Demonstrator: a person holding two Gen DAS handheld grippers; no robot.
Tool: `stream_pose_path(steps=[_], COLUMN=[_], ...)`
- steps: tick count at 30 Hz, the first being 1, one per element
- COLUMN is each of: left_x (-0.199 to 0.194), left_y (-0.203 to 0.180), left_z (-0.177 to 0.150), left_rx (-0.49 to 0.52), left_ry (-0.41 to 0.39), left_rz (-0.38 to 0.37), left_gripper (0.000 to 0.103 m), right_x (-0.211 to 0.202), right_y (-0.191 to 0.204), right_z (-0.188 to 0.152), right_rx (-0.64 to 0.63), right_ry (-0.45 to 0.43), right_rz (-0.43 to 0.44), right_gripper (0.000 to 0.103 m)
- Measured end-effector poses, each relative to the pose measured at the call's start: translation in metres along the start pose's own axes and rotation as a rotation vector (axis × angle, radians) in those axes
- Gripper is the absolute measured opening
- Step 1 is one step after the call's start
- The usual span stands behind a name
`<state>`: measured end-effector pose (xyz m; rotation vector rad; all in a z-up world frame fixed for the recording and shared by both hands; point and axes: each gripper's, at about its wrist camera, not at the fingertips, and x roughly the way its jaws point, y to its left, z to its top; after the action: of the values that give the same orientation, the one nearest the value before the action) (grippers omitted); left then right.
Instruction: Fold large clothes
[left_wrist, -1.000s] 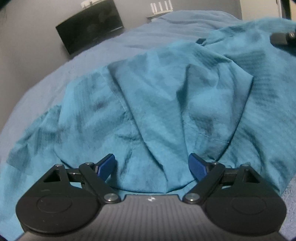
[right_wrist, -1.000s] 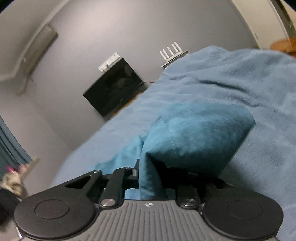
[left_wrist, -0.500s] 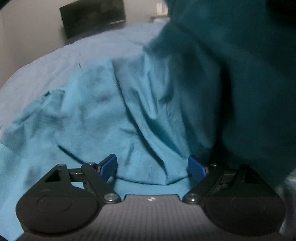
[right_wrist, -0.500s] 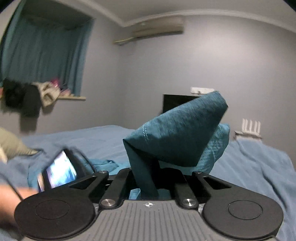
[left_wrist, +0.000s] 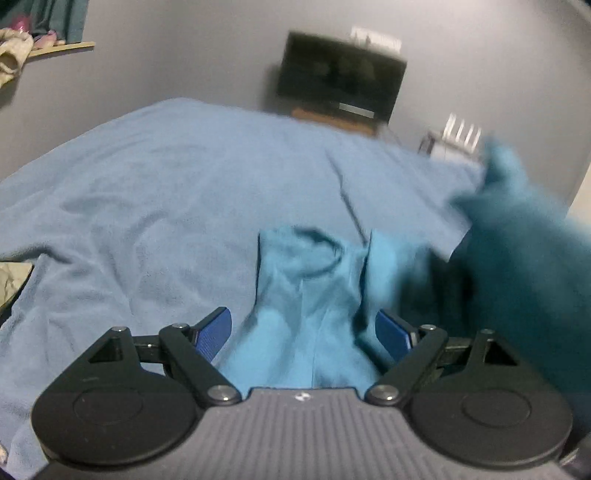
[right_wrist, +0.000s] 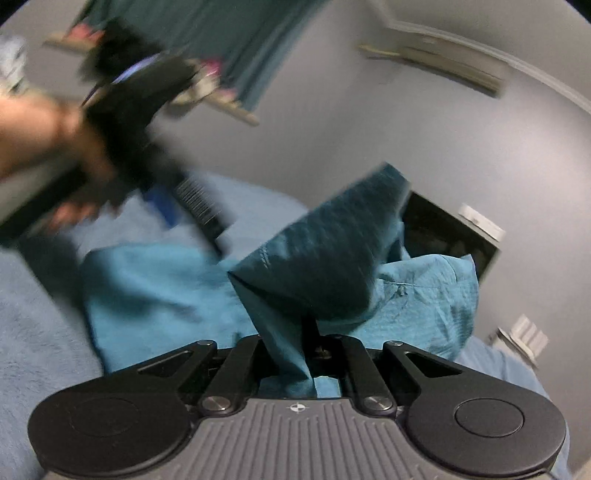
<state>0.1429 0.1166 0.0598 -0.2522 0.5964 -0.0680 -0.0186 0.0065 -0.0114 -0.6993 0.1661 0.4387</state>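
Observation:
A large teal garment (right_wrist: 166, 291) lies crumpled on the blue bed blanket (left_wrist: 155, 206). My right gripper (right_wrist: 299, 345) is shut on a fold of it, and the pinched cloth (right_wrist: 325, 258) stands up in a dark peak that hides the fingertips. My left gripper (left_wrist: 303, 330) is open, with a narrow bunched part of the garment (left_wrist: 306, 306) lying between its blue pads (left_wrist: 214, 328); the left pad stands apart from the cloth. The lifted cloth shows as a blurred dark mass (left_wrist: 517, 266) on the right. In the right wrist view the left gripper (right_wrist: 173, 195) appears blurred, held by a hand (right_wrist: 44, 133).
A black screen (left_wrist: 340, 77) hangs on the grey wall beyond the bed, with a white router (left_wrist: 458, 140) beside it. An air conditioner (right_wrist: 443, 59) and a teal curtain (right_wrist: 240, 40) are high on the walls. Bare blanket spreads left of the garment.
The right gripper has rolled and swung across, carrying its pinched fold up off the bed. The left gripper has risen and moved sideways, so less garment and more bare blanket fill its view.

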Motion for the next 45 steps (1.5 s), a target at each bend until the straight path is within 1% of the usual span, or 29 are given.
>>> stream_pose_path(steps=[2,4,5,7,9,11,13,16,18,19,21,22,23,27,28,30,32,33,36,37,38,39,41,43,45], left_x=[-0.010,-0.018,-0.022,-0.020,-0.016,-0.012,-0.009,-0.012,-0.004,0.000,0.016,0.022,0.029,0.049,0.055,0.061,0.071,0.074,0.071,0.072,0.072,0.072,0.070,0.069,0.067], left_y=[0.005,0.012,0.016,0.022,0.026,0.024,0.020,0.007,-0.002,-0.008,-0.017,-0.018,-0.020,-0.015,-0.013,-0.009,-0.001,0.002,0.006,0.006,0.007,0.010,0.013,0.015,0.017], left_z=[0.006,0.008,0.009,0.010,0.009,0.008,0.006,0.005,0.003,0.001,-0.006,-0.009,-0.012,-0.020,-0.021,-0.025,-0.026,-0.026,-0.024,-0.024,-0.024,-0.024,-0.021,-0.021,-0.021], left_rx=[-0.013,-0.060,-0.086,-0.128,-0.145,-0.128,-0.099,-0.040,-0.003,0.008,0.031,0.038,0.041,0.029,0.025,0.016,-0.015,-0.030,-0.043,-0.047,-0.054,-0.062,-0.083,-0.104,-0.113], left_ry=[-0.045,-0.072,-0.076,-0.065,-0.045,-0.025,-0.012,-0.010,0.023,0.046,0.108,0.138,0.165,0.237,0.249,0.270,0.286,0.291,0.292,0.292,0.292,0.294,0.296,0.297,0.296], left_rz=[-0.024,-0.076,-0.103,-0.161,-0.196,-0.217,-0.246,-0.291,-0.310,-0.309,-0.288,-0.275,-0.261,-0.218,-0.212,-0.199,-0.212,-0.217,-0.224,-0.226,-0.230,-0.233,-0.245,-0.259,-0.267], left_gripper=[0.085,0.085,0.085,0.085,0.078,0.067,0.061,0.060,0.060,0.060,0.060,0.057,0.055,0.055,0.053,0.044,0.039,0.039,0.038,0.039,0.039,0.039,0.039,0.039,0.039], right_x=[0.015,0.027,0.051,0.065,0.078,0.087,0.089,0.089,0.080,0.069,0.072,0.070,0.077,0.070,0.070,0.067,0.067,0.065,0.054,0.049,0.042,0.035,0.025,0.010,0.003], right_y=[0.019,0.037,0.030,0.042,0.052,0.060,0.064,0.059,0.052,0.043,0.042,0.038,0.042,0.038,0.038,0.038,0.039,0.038,0.028,0.023,0.016,0.008,-0.008,-0.032,-0.059], right_z=[0.009,0.016,0.018,0.022,0.023,0.018,0.014,0.007,0.003,0.001,-0.001,-0.001,0.001,-0.005,-0.005,-0.006,-0.007,-0.007,-0.006,-0.006,-0.007,-0.009,-0.013,-0.022,-0.031], right_rx=[-0.053,-0.090,-0.102,-0.117,-0.125,-0.126,-0.117,-0.088,-0.069,-0.058,-0.043,-0.034,-0.027,-0.009,-0.012,-0.023,-0.027,-0.027,-0.020,-0.017,-0.012,-0.009,0.002,0.056,0.142], right_ry=[0.019,0.048,0.066,0.088,0.125,0.145,0.161,0.147,0.139,0.130,0.115,0.107,0.101,0.086,0.087,0.090,0.096,0.099,0.102,0.102,0.101,0.098,0.097,0.094,0.099], right_rz=[0.041,0.081,0.097,0.131,0.160,0.177,0.197,0.237,0.255,0.260,0.269,0.273,0.278,0.287,0.287,0.289,0.300,0.309,0.342,0.358,0.369,0.374,0.375,0.372,0.362], right_gripper=[0.007,0.007,0.007,0.007,0.008,0.010,0.012,0.014,0.016,0.016,0.017,0.017,0.017,0.020,0.021,0.023,0.025,0.027,0.028,0.030,0.036,0.045,0.053,0.059,0.065])
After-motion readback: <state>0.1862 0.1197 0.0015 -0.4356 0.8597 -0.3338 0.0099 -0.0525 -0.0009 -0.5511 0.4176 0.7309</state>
